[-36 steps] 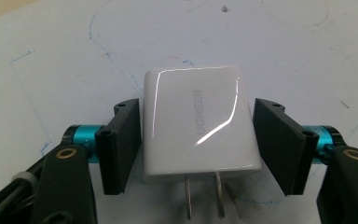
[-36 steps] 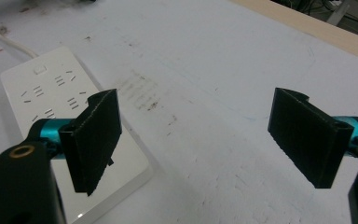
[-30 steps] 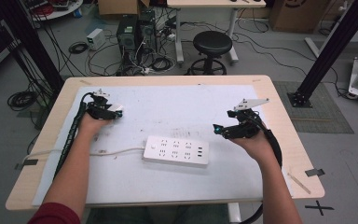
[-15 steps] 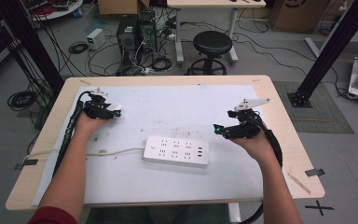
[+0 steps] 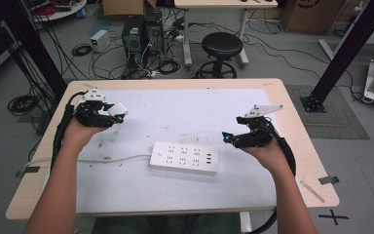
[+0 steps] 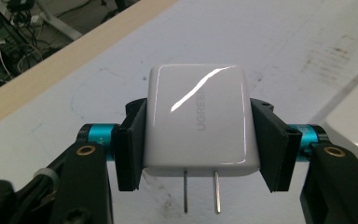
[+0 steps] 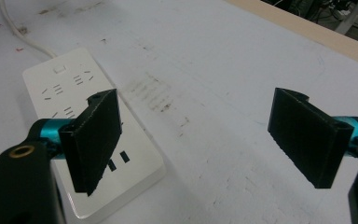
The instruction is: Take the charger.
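Left tool [image 6: 199, 140]: pinching the white charger [image 6: 198, 119], prongs toward the camera.
Right tool [image 7: 205, 140]: spread, idle beside the power strip [image 7: 81, 135].
Risk: glossy charger may twist at insertion; grip depth apparently shallow.

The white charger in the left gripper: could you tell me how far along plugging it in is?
Done: the left gripper has its jaws clamped on the white charger, prongs exposed. In hand: carrying it above the table. Left: seating it in the power strip; the right gripper waits open beside it.
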A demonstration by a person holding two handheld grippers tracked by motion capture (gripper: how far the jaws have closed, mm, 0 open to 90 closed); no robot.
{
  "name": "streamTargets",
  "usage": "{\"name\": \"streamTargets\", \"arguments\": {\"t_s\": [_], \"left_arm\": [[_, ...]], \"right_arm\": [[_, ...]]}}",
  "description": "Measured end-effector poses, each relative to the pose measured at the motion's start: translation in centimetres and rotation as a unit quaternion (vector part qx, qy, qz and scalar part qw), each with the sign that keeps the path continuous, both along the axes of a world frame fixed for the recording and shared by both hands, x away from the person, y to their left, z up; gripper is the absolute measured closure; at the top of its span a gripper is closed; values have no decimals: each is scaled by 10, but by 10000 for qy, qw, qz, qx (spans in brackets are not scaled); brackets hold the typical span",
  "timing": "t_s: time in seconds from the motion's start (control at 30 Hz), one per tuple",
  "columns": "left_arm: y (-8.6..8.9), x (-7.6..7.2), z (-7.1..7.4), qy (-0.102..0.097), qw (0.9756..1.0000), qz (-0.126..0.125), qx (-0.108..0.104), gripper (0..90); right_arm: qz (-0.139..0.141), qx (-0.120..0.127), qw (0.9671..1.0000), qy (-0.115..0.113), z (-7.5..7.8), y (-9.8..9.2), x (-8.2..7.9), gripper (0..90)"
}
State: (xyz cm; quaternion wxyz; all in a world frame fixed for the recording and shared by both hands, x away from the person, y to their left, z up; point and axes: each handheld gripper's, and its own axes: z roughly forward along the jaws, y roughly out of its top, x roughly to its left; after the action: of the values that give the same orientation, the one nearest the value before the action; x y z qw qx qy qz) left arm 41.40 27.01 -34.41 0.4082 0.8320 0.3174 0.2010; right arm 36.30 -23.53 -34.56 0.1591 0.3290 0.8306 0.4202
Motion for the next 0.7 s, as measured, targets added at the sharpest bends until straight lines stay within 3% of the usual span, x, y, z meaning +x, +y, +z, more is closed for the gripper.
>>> {"name": "streamTargets", "arguments": {"t_s": [0.07, 0.1, 0.27, 0.33, 0.37, 0.7], "left_arm": [[0, 0, 0, 0, 10000, 0, 0, 425], [-4, -20, 13, -136, 9997, -206, -70, 425], [-7, -35, 18, -233, 9989, -380, -113, 425], [-7, -35, 18, -233, 9989, -380, -113, 425], [-9, -44, 17, -208, 9984, -514, -81, 425], [-15, -47, 0, -72, 9974, -718, 31, 425]], "right_arm": [[13, 9, 10000, -18, 0, 0, -1, 176], [7, 18, 10000, -30, 0, 0, -3, 176], [27, 27, 10000, -32, 1, 0, -4, 176], [17, 41, 10000, -19, 1, 0, -4, 176], [17, 41, 10000, -19, 1, 0, -4, 176], [20, 28, 10000, 36, -1, -1, -1, 176]]}}
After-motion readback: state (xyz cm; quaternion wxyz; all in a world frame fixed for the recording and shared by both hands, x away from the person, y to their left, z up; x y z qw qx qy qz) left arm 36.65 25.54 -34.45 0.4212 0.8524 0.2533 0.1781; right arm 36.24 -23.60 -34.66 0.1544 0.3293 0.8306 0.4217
